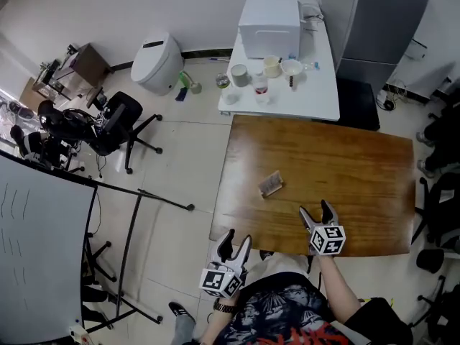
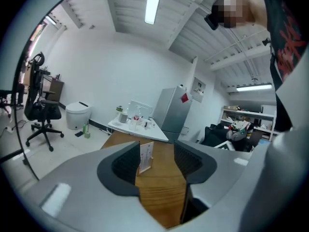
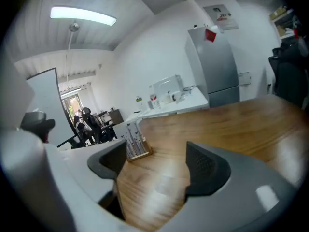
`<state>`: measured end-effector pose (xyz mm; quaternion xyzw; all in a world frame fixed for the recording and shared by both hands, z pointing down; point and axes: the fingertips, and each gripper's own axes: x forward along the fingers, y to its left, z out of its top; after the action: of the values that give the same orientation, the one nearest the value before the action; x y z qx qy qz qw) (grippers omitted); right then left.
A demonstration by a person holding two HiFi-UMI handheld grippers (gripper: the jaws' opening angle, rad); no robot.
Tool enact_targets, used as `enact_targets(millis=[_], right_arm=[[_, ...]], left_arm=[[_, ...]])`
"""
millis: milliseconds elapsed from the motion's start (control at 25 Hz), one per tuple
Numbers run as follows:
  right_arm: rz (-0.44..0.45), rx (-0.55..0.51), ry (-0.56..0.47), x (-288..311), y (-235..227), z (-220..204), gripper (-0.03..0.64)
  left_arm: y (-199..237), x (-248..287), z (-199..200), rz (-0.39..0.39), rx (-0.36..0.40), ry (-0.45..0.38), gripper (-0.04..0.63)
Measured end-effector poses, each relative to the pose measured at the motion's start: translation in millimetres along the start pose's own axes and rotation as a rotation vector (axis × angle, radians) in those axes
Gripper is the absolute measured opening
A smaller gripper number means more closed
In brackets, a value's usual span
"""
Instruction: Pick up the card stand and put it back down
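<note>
The card stand [image 1: 271, 184], a small wooden base with an upright printed card, stands on the brown wooden table [image 1: 359, 171] left of its middle. My right gripper [image 1: 317, 210] hovers over the table's near edge, a little to the stand's near right, jaws open and empty. My left gripper [image 1: 237, 241] is off the table's near left corner, jaws apart with nothing in them. In the left gripper view the card stand [image 2: 146, 156] shows far off between the jaws of the left gripper [image 2: 157, 163]. In the right gripper view the card stand [image 3: 135, 140] sits ahead left of the right gripper [image 3: 157, 166].
A white table [image 1: 316, 99] abuts the far side, carrying a white box [image 1: 269, 14], cups and a bottle. A grey cabinet [image 1: 374, 20] stands at the back right. A black office chair [image 1: 118, 124], a white bin [image 1: 157, 62] and a whiteboard on a stand [image 1: 43, 243] are on the left.
</note>
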<state>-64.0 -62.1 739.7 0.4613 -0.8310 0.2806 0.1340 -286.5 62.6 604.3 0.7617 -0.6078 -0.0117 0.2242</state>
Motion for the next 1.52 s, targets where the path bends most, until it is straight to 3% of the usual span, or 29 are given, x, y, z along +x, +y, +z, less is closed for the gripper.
enact_targets(millis=[200, 240, 440, 560, 760, 1040, 1280, 1520], right_arm=[[-0.231, -0.03, -0.126, -111, -62, 69, 0.032], [-0.278, -0.031, -0.151, -128, -72, 81, 0.0], [-0.369, -0.024, -0.31, -184, -87, 137, 0.0], [-0.388, -0.03, -0.359, -203, -91, 149, 0.0], [-0.352, -0.049, -0.331, -213, -92, 139, 0.0], [-0.299, -0.028, -0.277, -215, -94, 138, 0.0], [-0.254, -0.048, -0.258, -214, -87, 143, 0.0], [-0.252, -0.055, -0.289, -218, -80, 146, 0.0]], left_arm=[[-42, 47, 12, -0.112, 0.032, 0.034, 0.224], [-51, 55, 15, -0.138, 0.035, 0.036, 0.224], [-91, 87, 28, -0.255, 0.07, 0.051, 0.224], [-116, 101, 32, -0.312, 0.102, 0.061, 0.224], [-136, 110, 28, -0.335, 0.123, 0.081, 0.222], [-133, 107, 23, -0.327, 0.14, 0.103, 0.222], [-143, 111, 37, -0.441, 0.285, 0.12, 0.209], [-167, 112, 40, -0.459, 0.238, 0.072, 0.204]])
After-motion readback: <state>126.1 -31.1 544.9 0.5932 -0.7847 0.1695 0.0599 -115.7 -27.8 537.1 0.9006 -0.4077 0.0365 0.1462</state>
